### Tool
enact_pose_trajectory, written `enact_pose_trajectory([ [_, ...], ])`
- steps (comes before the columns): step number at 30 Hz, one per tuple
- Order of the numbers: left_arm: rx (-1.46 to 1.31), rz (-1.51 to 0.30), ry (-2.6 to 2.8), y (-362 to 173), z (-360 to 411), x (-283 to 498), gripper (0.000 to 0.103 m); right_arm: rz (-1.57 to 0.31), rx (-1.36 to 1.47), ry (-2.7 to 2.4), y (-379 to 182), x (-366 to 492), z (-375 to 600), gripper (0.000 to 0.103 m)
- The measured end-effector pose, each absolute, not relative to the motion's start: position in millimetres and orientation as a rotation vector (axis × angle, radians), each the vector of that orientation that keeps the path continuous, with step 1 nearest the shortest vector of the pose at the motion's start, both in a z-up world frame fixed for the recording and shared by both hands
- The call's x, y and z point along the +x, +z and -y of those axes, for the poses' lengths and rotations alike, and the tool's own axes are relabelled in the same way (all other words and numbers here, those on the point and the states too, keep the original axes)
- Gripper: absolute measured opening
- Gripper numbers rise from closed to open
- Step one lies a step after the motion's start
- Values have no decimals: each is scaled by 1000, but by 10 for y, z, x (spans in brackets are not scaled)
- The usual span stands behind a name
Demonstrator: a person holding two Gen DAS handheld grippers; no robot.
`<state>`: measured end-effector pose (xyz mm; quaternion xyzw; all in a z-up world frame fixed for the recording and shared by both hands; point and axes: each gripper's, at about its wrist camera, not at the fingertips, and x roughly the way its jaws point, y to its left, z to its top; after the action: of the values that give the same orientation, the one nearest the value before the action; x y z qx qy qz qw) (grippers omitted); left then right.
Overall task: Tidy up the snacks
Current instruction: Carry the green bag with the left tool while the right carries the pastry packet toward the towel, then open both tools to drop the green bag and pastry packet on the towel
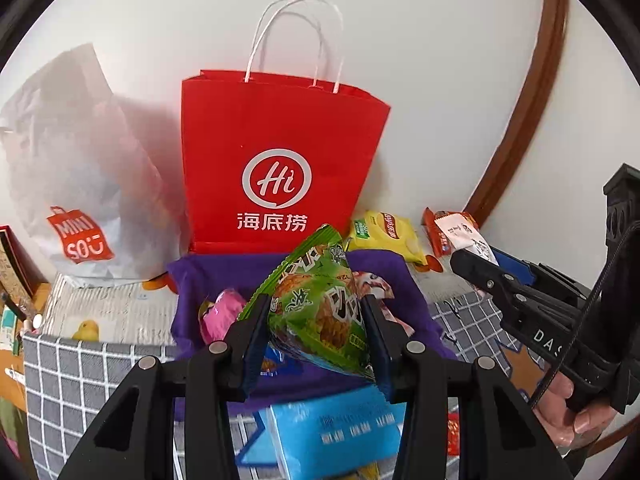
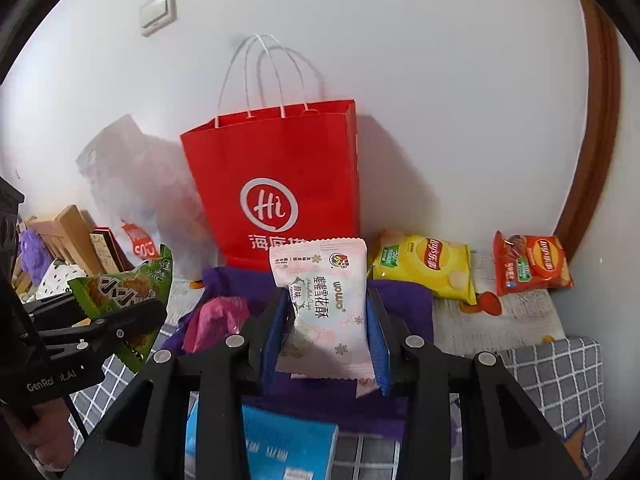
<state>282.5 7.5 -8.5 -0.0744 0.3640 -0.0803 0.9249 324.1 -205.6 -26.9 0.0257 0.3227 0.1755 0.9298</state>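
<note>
Left gripper clenched on a green crinkled plastic snack packet, held above the purple cloth. Right gripper clenched on a pale pink-white foil snack pouch, above the same cloth. Red paper carrier bag with white handles stands upright against the wall behind. Yellow crisp bag and red crisp bag lie to its right.

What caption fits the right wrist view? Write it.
Right gripper clamps a pale pink snack packet before a red paper bag.
</note>
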Motion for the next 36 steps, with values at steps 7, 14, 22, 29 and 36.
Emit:
enact_pose_trajectory([
  [7,-172,-779,-180,-334,-156,3179,43,-708,-11,379,-523,3463,2004,38],
  [14,-195,-835,-129,-550,-407,3345,43,-815,17,373,-839,3758,2169,38],
  [22,-239,-863,-87,-684,-636,3454,43,-915,35,393,-1135,3932,2146,38],
  [29,-252,-878,-111,-745,-662,3477,43,-963,-21,469,-1252,3885,1930,38],
  [36,-250,-894,-120,-806,-623,3514,43,-1013,-124,469,-1442,3871,1736,38],
])
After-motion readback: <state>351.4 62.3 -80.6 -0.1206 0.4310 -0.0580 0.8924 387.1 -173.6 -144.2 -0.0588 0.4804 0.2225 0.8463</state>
